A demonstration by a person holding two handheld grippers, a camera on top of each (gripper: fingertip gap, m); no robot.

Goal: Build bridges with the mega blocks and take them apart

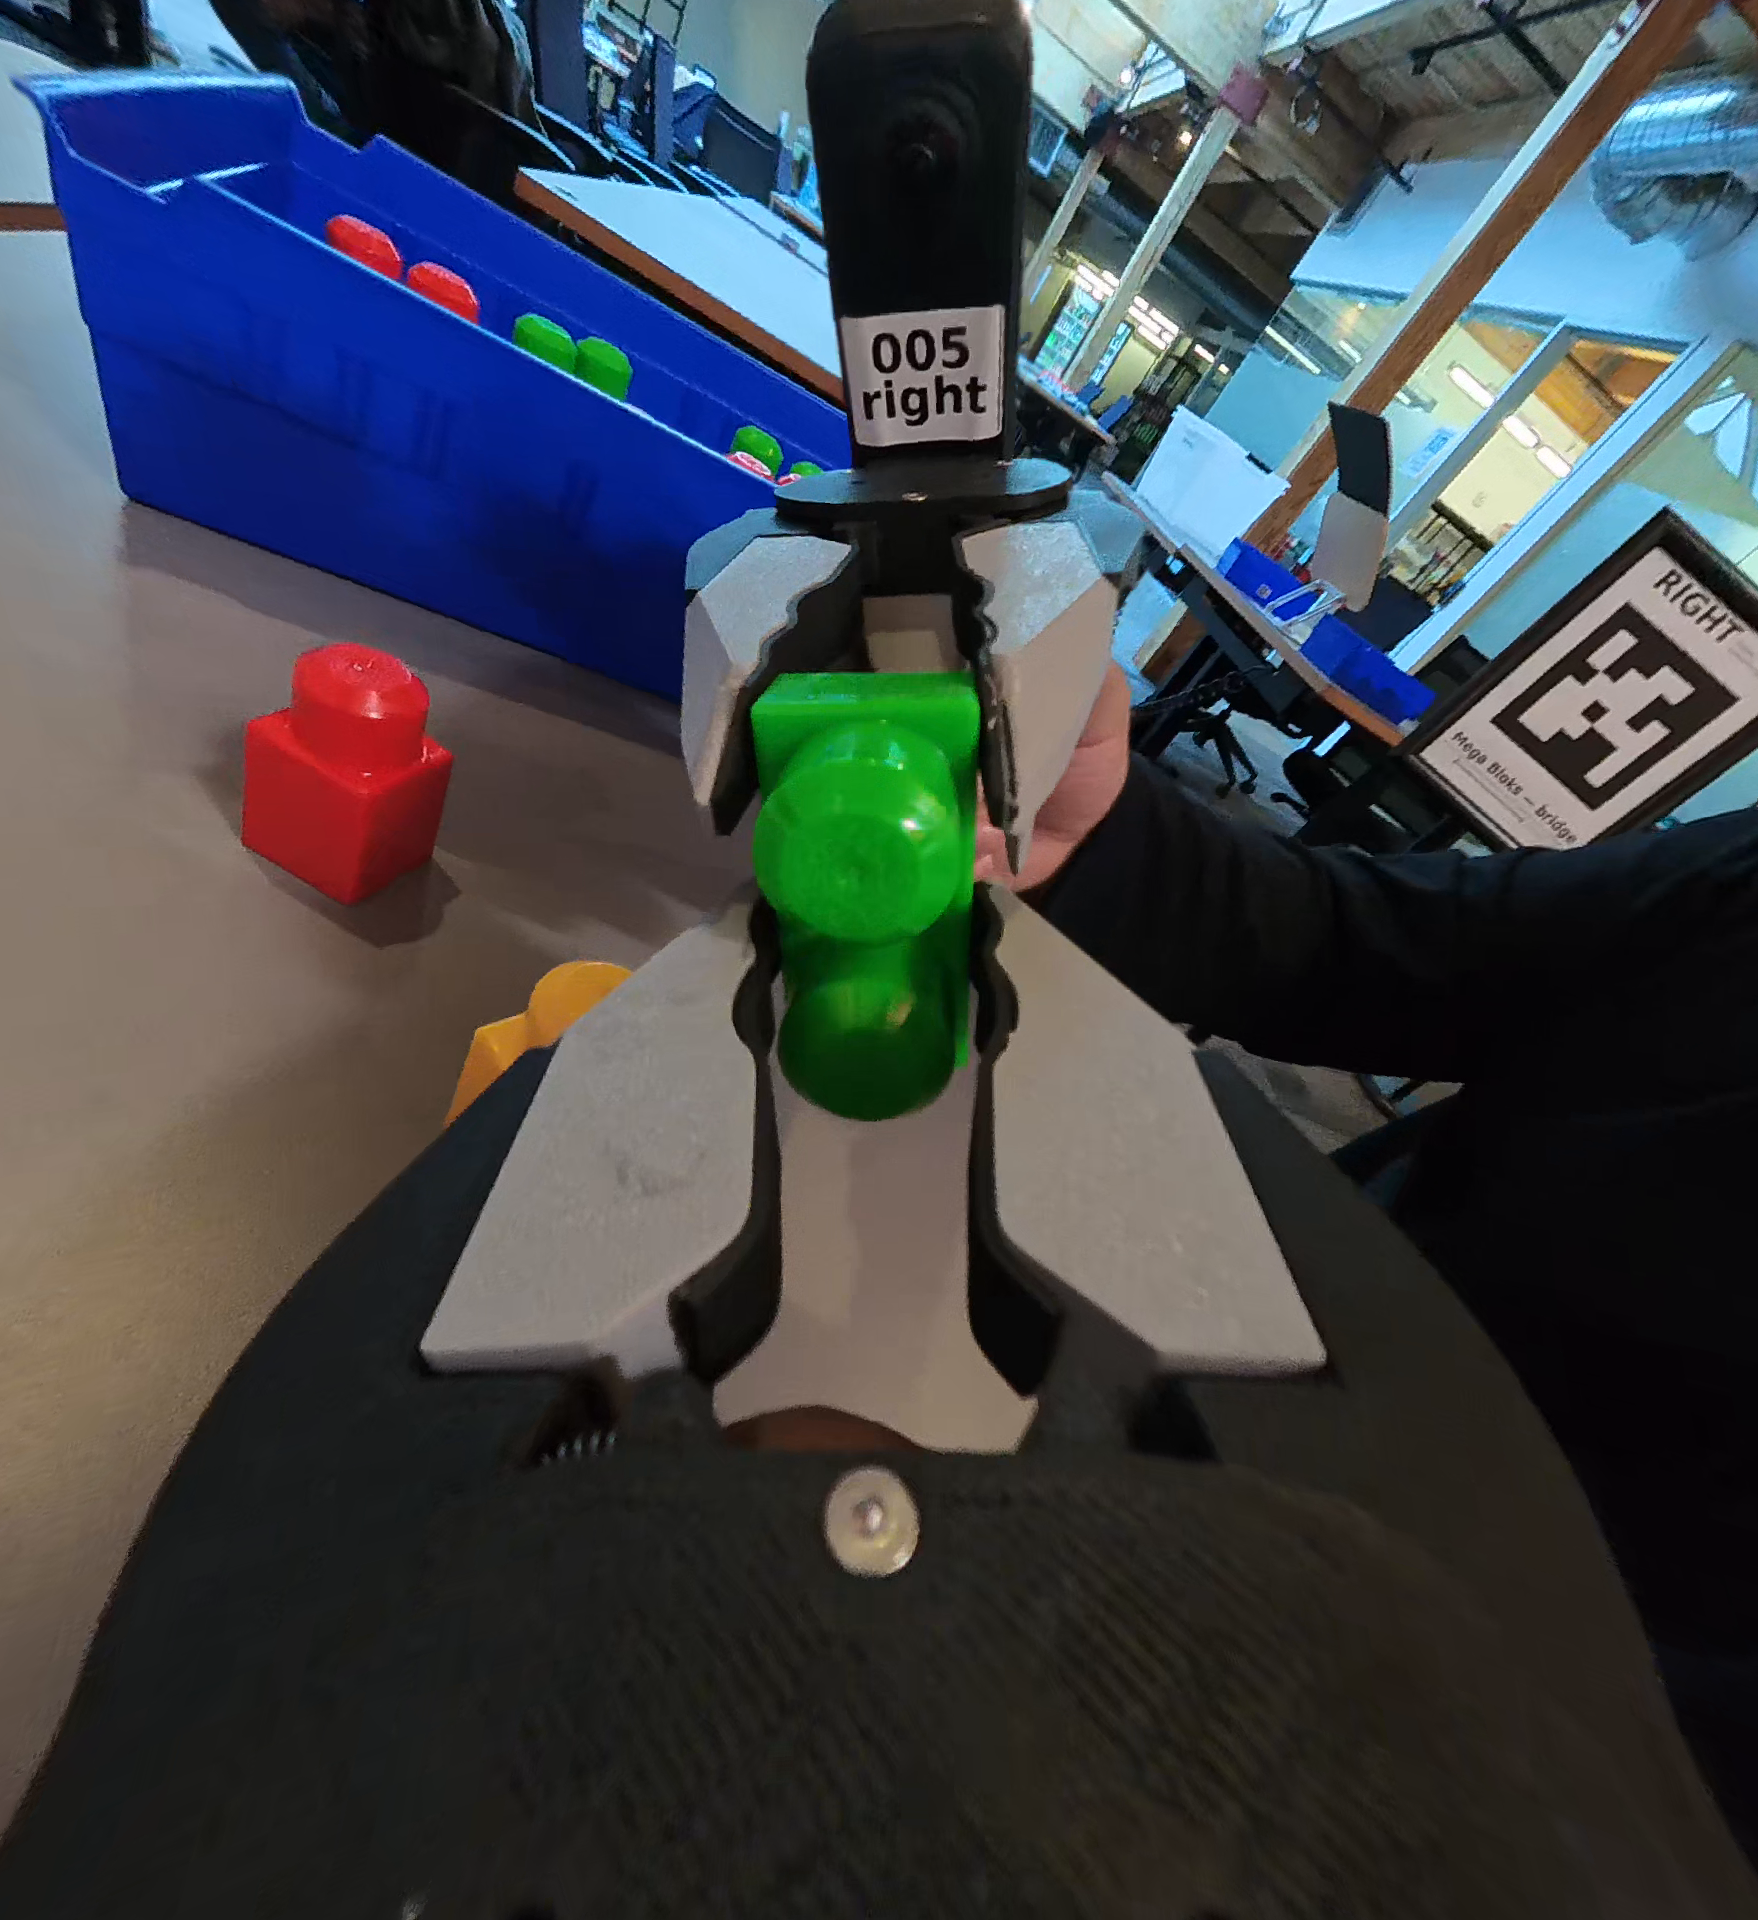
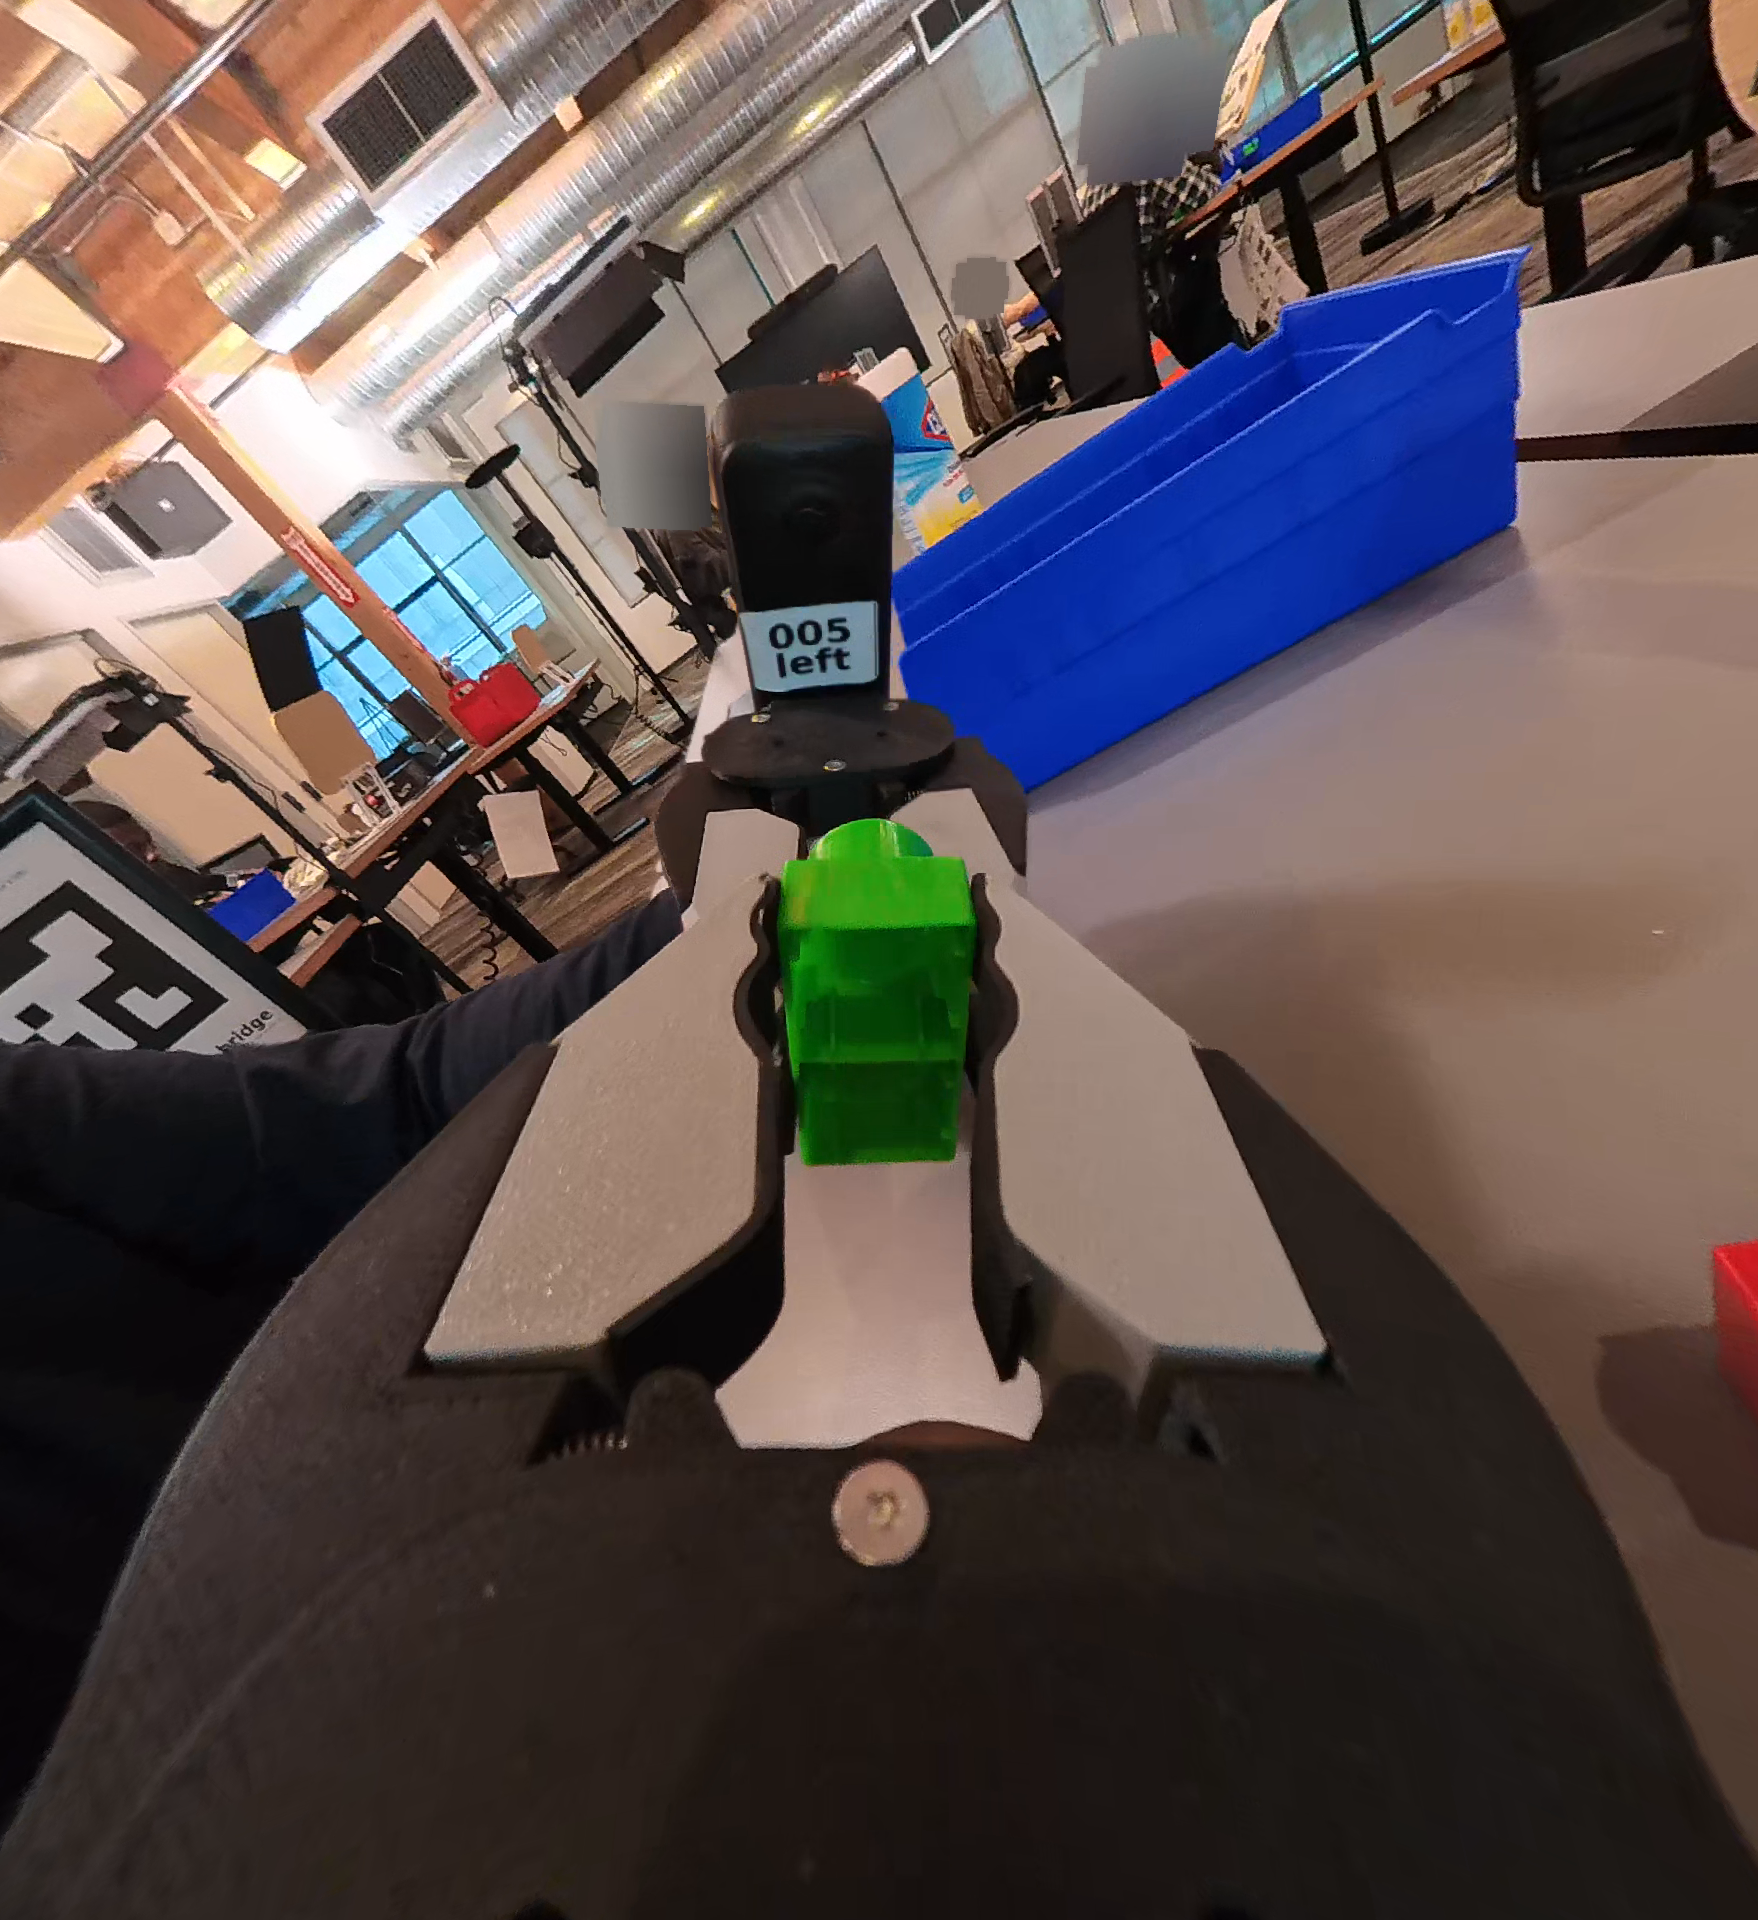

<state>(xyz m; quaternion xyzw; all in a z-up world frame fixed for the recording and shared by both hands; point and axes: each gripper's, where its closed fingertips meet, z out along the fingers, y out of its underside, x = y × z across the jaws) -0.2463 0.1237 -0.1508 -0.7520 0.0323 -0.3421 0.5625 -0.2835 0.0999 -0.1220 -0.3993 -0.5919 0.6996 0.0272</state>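
Grippers meet nose to nose above the grey worktop [image 1: 75, 1039]. My left gripper [image 1: 870, 1023] is clenched on one end of the green block [image 1: 859, 862], and my right gripper [image 2: 875, 997] grasps its other end, so the block hangs between them, off the surface. A red block [image 1: 345, 769] stands near the blue bin [image 1: 387, 447] along the worktop's far edge; a yellow block [image 1: 542, 1023] peeks out beside my left fingers.

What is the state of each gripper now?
Left gripper: closed on the green blocks.
Right gripper: closed on the same green blocks.
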